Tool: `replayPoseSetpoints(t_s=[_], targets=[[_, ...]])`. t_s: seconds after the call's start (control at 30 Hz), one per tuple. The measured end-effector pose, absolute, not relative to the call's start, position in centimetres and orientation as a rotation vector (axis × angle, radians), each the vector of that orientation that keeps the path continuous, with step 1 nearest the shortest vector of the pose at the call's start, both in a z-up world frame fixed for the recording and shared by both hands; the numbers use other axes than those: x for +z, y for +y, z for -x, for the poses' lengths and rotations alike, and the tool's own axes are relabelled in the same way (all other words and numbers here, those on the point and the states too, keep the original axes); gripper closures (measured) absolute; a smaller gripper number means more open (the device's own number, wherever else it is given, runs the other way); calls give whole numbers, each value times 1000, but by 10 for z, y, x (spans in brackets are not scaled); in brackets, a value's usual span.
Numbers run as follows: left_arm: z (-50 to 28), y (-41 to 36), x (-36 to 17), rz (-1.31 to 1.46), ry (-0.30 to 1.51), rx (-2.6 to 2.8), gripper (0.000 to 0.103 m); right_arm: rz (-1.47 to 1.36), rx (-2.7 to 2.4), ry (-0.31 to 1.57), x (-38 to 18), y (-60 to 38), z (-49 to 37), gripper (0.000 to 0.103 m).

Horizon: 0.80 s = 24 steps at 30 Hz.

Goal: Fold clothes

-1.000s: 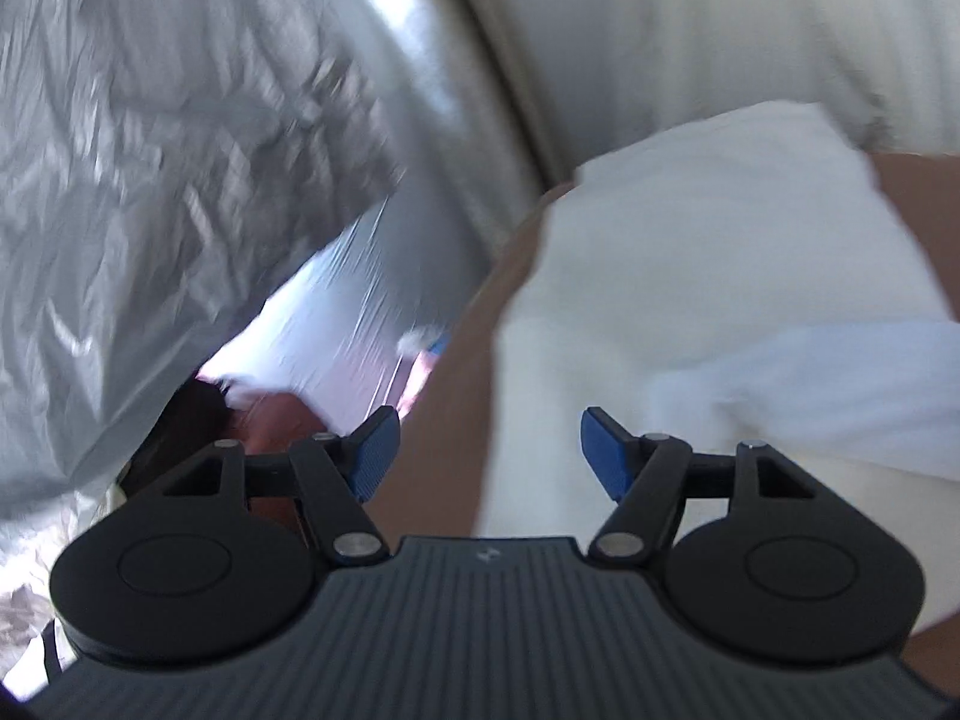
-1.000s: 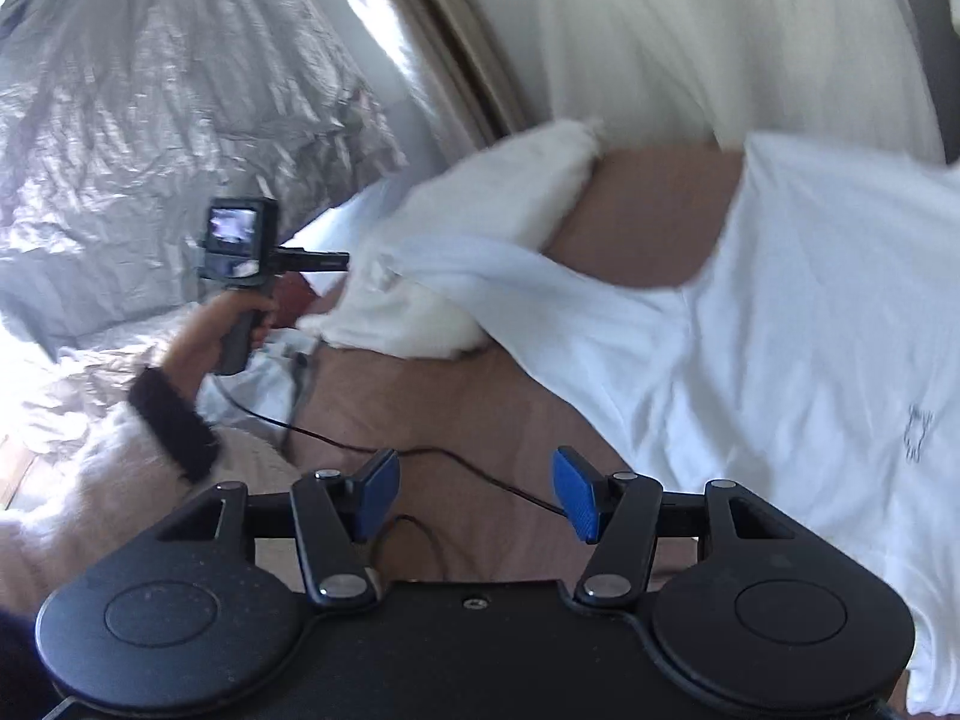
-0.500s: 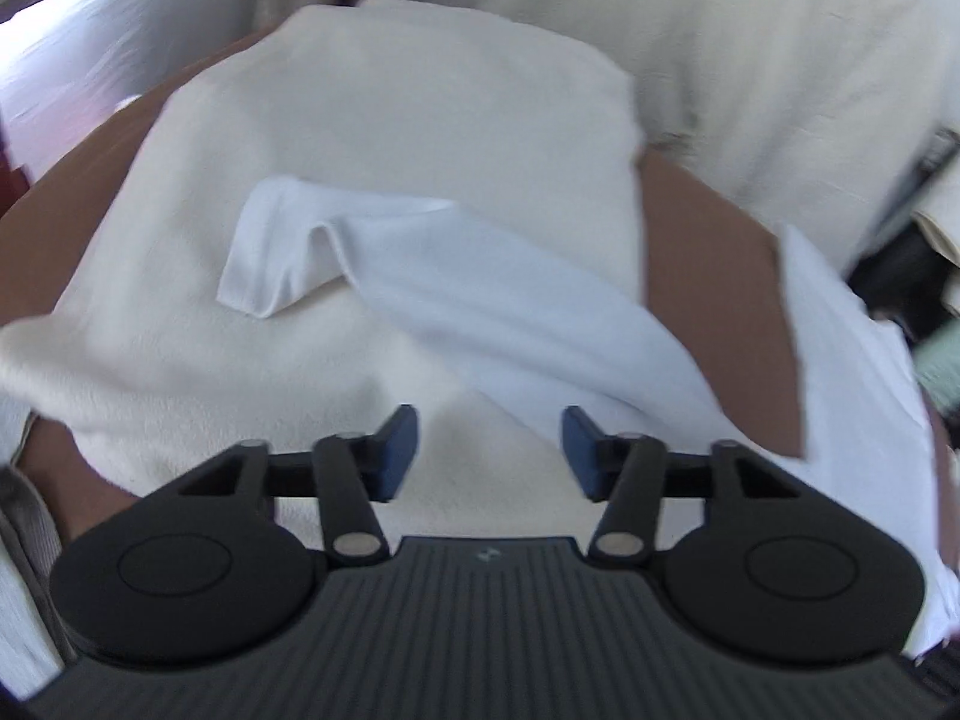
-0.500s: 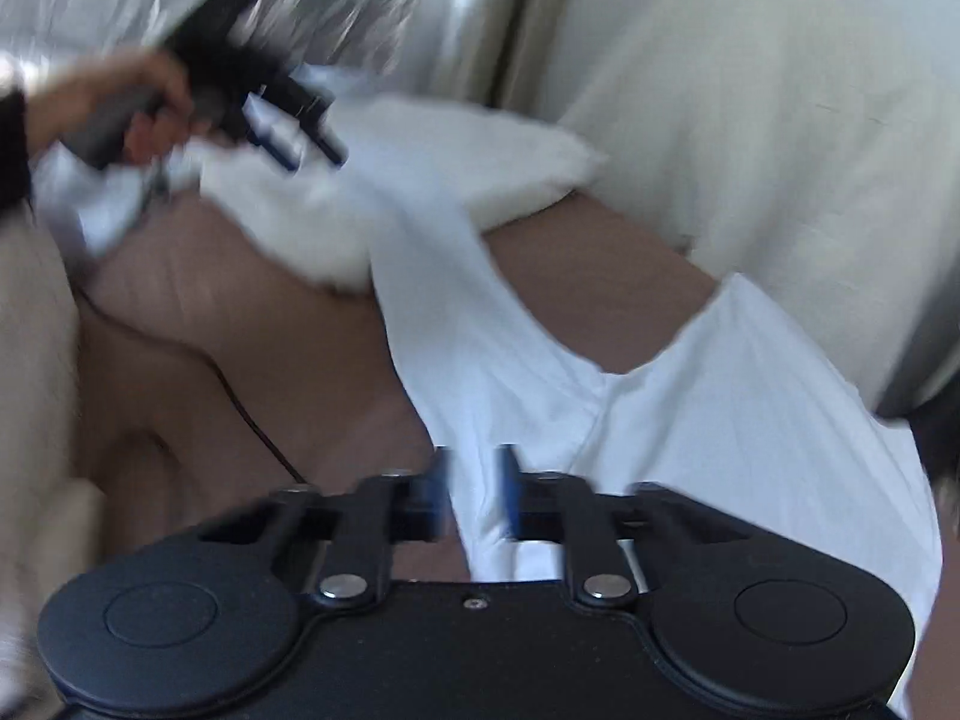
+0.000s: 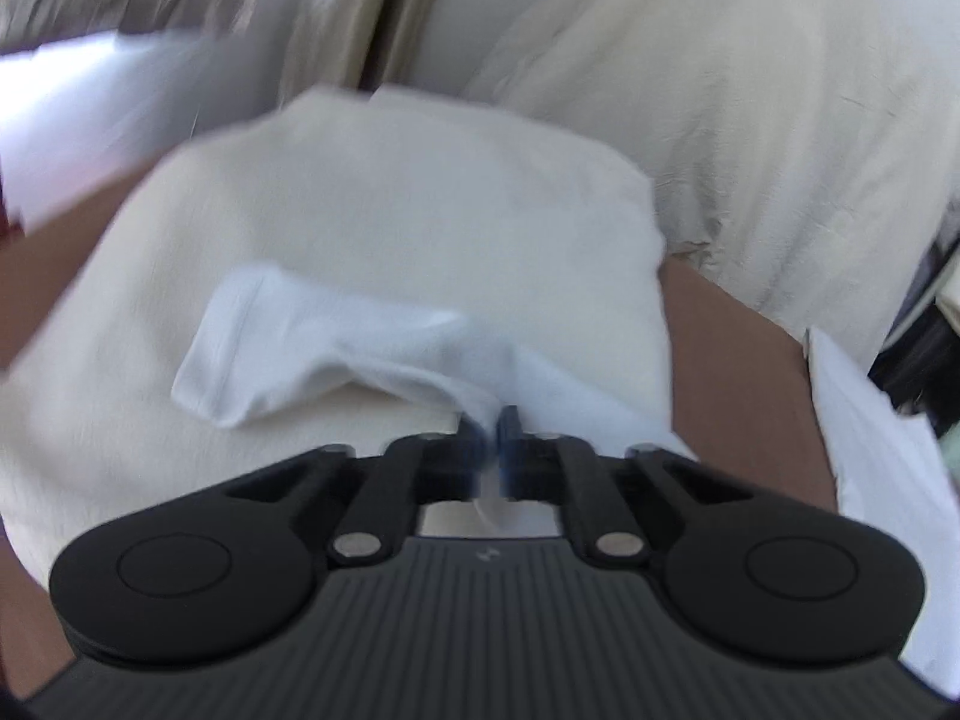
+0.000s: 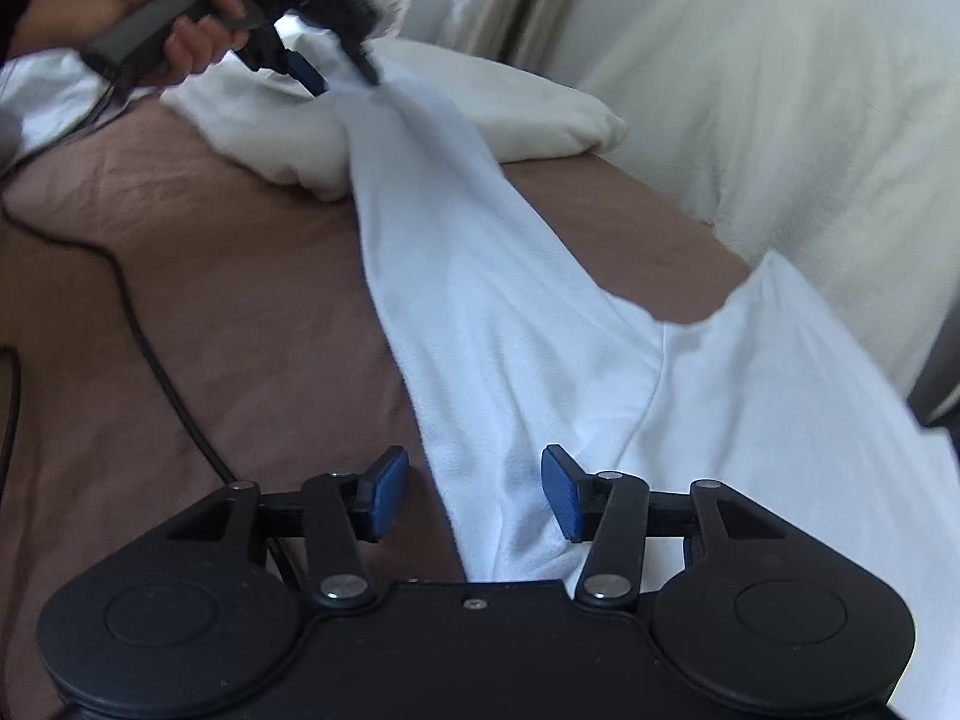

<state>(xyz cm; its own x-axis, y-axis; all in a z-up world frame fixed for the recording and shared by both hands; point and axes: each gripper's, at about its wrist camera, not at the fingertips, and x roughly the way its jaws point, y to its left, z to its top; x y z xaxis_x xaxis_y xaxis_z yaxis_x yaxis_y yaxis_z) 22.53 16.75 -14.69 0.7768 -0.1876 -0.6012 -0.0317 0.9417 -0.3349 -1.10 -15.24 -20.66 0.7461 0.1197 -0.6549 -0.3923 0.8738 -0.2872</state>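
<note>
At the bottom of the right wrist view, the right gripper (image 6: 474, 489) hangs with its blue pads spread wide, nothing between them, just over the white shirt (image 6: 516, 348). The shirt lies on the brown bedspread (image 6: 228, 312); its long sleeve runs toward the upper left onto a cream pillow (image 6: 528, 114). There the left gripper (image 5: 491, 441), fingers clenched, pinches the sleeve near its cuff. A black cable (image 6: 144, 330) crosses the bedspread at left.
</note>
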Motion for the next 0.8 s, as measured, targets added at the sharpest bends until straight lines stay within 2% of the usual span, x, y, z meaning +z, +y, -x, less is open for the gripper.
replayPoseSetpoints(t_s=[0.07, 0.2, 0.3, 0.33, 0.43, 0.53, 0.63, 0.7, 0.73, 0.8], targets=[[-216, 157, -128, 267, 600, -84, 100, 429, 268, 661, -204, -152, 4, 99], [-185, 158, -81, 196, 436, -63, 100, 214, 320, 626, -182, -169, 3, 99], [-193, 167, -92, 242, 506, -12, 99, 75, 491, 632, -173, -176, 13, 97], [-196, 171, -96, 257, 529, 6, 99, 67, 522, 671, -180, -173, 13, 101], [-202, 172, -118, 272, 607, 14, 100, 143, 479, 750, -205, -158, 12, 101], [-190, 155, -106, 158, 554, 1, 100, 90, 500, 734, -200, -159, 13, 100], [-178, 137, -94, 44, 500, -11, 99, 8, 514, 704, -185, -171, 13, 95], [-170, 126, -86, -31, 463, -19, 99, -81, 492, 704, -174, -184, 10, 79], [-166, 120, -82, -69, 445, -23, 100, -130, 467, 705, -168, -192, 8, 65], [-152, 105, -67, -55, 418, -95, 100, -201, 410, 701, -152, -212, 10, 62]])
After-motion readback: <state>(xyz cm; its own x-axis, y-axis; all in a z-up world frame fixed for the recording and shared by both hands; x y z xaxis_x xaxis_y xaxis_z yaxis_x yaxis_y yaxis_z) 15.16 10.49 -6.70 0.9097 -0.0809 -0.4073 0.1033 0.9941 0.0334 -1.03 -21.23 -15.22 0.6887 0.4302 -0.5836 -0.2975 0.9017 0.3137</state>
